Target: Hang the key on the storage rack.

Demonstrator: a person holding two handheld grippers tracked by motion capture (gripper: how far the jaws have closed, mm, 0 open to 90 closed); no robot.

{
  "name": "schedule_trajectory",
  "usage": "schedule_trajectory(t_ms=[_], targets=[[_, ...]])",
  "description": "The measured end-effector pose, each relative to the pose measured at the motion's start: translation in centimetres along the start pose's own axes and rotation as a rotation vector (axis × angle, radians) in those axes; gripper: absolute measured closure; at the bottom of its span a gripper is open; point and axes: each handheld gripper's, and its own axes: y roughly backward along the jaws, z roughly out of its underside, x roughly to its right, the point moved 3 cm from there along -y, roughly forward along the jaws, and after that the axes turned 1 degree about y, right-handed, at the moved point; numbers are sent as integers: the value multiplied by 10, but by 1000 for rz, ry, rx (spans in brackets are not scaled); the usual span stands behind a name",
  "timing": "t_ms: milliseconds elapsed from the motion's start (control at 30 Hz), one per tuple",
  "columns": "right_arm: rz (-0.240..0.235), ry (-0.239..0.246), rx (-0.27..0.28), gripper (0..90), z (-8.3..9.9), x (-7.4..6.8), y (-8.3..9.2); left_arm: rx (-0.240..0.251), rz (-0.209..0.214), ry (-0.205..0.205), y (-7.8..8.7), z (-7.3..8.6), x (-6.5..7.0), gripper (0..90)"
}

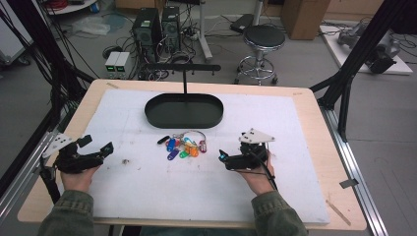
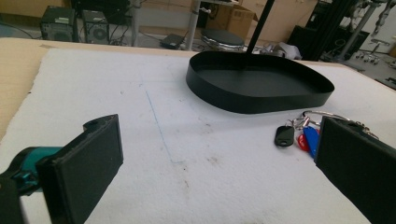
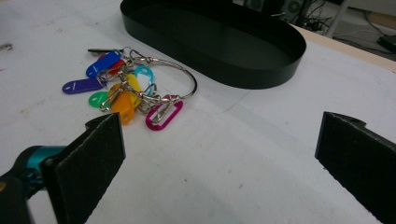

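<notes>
Both grippers wide open, empty. Right gripper point(image 1: 228, 158) nearest key-tag bunch point(image 1: 184, 146): pinch metal ring point(image 3: 184, 77), lift toward black tray point(image 1: 216, 117).

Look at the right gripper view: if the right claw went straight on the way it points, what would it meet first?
Probably the white mat, then the black tray. The open right claw aims just right of the key ring, though depth is unclear.

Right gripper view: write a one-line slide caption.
Open right gripper faces a key ring of coloured tags lying on the white mat beside a black tray.
</notes>
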Motion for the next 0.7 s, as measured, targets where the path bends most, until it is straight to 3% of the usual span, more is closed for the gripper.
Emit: schedule_trajectory(t_ms=[233, 700], targets=[[-36, 29, -48, 5, -12, -7, -19, -2, 1, 2, 0, 0, -1, 17], [-97, 30, -125, 6, -15, -9, -43, -2, 4, 1, -1, 0, 0, 17]])
